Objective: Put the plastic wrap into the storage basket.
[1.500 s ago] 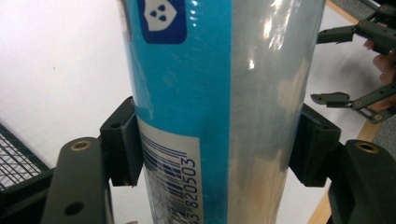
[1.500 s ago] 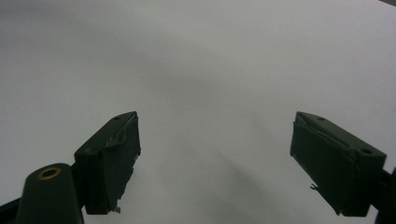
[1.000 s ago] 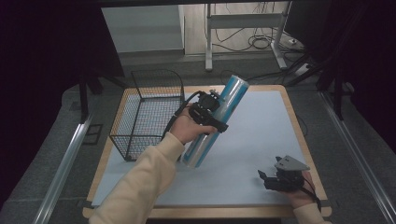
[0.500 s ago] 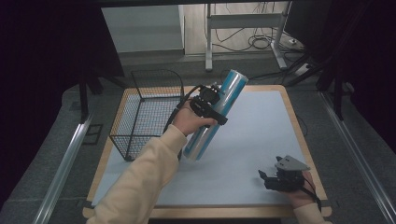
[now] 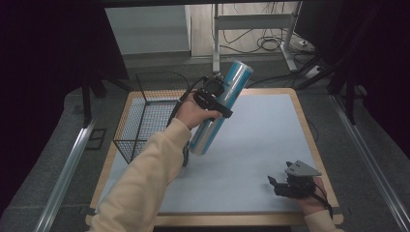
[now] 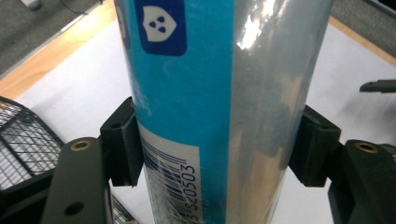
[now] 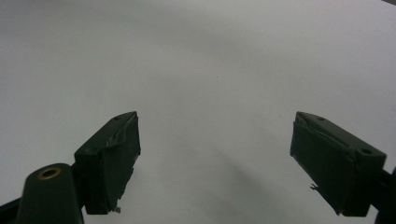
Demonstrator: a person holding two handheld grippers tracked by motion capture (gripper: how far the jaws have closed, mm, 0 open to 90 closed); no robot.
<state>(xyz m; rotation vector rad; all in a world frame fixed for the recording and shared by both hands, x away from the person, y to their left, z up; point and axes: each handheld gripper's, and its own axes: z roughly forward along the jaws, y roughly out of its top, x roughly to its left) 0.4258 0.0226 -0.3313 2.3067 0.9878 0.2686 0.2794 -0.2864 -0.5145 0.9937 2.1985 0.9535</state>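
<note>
Black wire makes up the basket point(image 5: 145, 121) that stands at the far left corner of my tabletop point(image 5: 261, 140); through its mesh I see nothing lying inside, though its near wall is partly hidden behind my sleeve. The tabletop itself is a pale blue-white sheet framed by a light wooden border. My left tool point(image 5: 211, 95) pinches the tall can point(image 5: 220, 108) around its middle, the two black pads pressed against opposite sides of it, as my left gripper view shows up close point(image 6: 219, 140). The can is a long cylinder, bright blue down one side and glossy silver down the other, with a dark blue badge bearing a white shield mark near the top and a white label with a barcode and printed digits lower down. It is tilted, its top leaning toward the far edge and its bottom pointing down toward the middle of the tabletop, held clear of the surface, just beside the basket's right side. My right tool point(image 5: 290, 184) rests near the near right corner, well apart from the can, its jaws spread wide with nothing between them, only bare tabletop ahead in my right gripper view point(image 7: 215, 154).
</note>
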